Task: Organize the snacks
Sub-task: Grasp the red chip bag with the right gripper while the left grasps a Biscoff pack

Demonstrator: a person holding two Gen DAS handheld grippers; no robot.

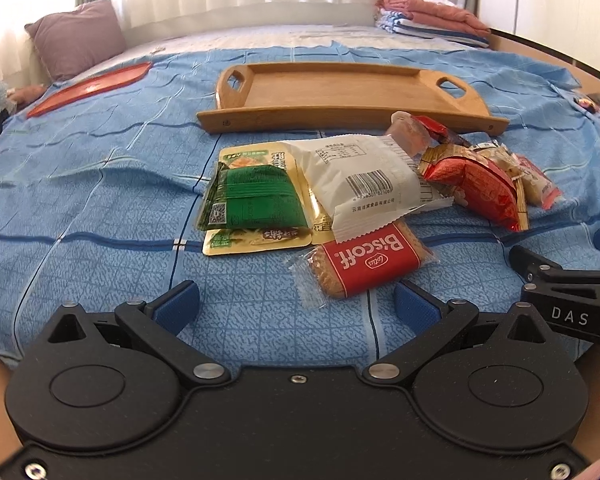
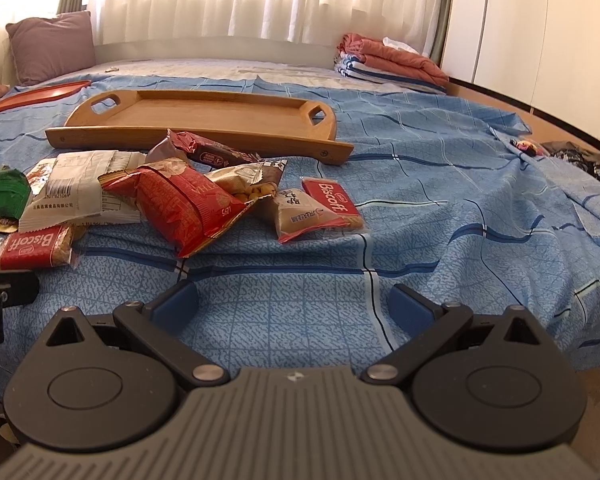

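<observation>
A pile of snacks lies on the blue bed cover in front of an empty wooden tray (image 1: 340,92) (image 2: 204,114). Nearest my left gripper (image 1: 296,306) is a red Biscoff pack (image 1: 364,266) (image 2: 34,248). Behind it lie a green packet (image 1: 256,196), a white wrapper (image 1: 364,176) (image 2: 76,192) and a red bag (image 1: 484,192) (image 2: 184,208). A second Biscoff pack (image 2: 334,200) lies at the pile's right. My left gripper is open and empty. My right gripper (image 2: 294,306) is open and empty, over bare cover short of the pile.
A red tray (image 1: 92,86) (image 2: 36,94) lies at the far left. A purple pillow (image 1: 80,36) and folded blankets (image 1: 428,20) sit at the back of the bed. The bed edge and floor are on the right (image 2: 560,132).
</observation>
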